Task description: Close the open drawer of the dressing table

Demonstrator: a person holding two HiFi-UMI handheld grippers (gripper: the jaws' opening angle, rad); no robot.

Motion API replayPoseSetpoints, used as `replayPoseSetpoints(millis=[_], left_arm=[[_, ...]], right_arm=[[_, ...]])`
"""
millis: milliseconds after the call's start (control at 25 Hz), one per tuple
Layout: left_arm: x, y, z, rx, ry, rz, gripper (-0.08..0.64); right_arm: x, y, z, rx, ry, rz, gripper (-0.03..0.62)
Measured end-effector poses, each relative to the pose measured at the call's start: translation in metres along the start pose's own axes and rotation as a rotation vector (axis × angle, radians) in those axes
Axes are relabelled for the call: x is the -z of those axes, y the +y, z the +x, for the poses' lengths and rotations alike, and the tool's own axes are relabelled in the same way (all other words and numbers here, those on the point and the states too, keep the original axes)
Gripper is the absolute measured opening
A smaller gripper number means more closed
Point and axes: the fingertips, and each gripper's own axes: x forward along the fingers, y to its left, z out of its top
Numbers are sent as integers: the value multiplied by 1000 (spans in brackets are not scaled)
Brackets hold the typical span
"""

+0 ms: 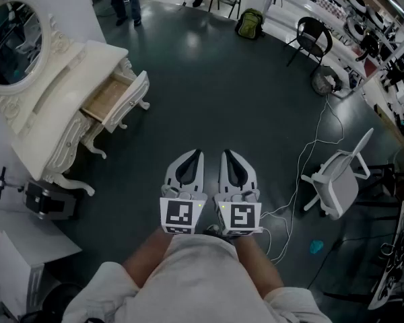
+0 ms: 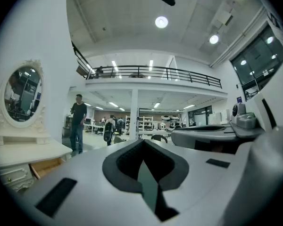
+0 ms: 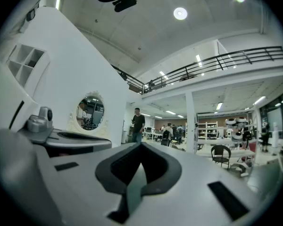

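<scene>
A cream dressing table (image 1: 67,89) with an oval mirror (image 1: 13,36) stands at the left of the head view. Its drawer (image 1: 118,98) is pulled out, showing a wooden inside. My left gripper (image 1: 194,155) and right gripper (image 1: 228,155) are held side by side in front of me, level, well short of the table and to its right. Both are shut with nothing between the jaws. In the left gripper view the table (image 2: 26,154) and its open drawer (image 2: 47,166) sit at the far left, beyond the gripper (image 2: 142,145). The right gripper view shows the mirror (image 3: 90,113) left of the gripper (image 3: 141,147).
A white office chair (image 1: 340,177) stands to the right with cables (image 1: 303,180) trailing over the dark floor. A black chair (image 1: 313,39) and a green backpack (image 1: 250,23) are farther off. A person (image 2: 78,121) stands beyond the table. White boxes (image 1: 20,247) sit at lower left.
</scene>
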Motion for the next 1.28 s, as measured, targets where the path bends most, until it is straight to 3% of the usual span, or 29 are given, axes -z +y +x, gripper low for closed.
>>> replayPoseSetpoints(millis=[200,480,920,1280], left_arm=[[6,23,-9,-7,13,12,8],[9,58,-18,-63,29,25,8],[16,149,-45,-167,39,34,8],[35,199,-45,-174,65,12,8]], right_arm=[[3,22,13,-5,5,6,15],[6,57,37,-86,11,4,15],[5,132,87,-161,-8,-6,15],[18,170,124,-174,3,-24,15]])
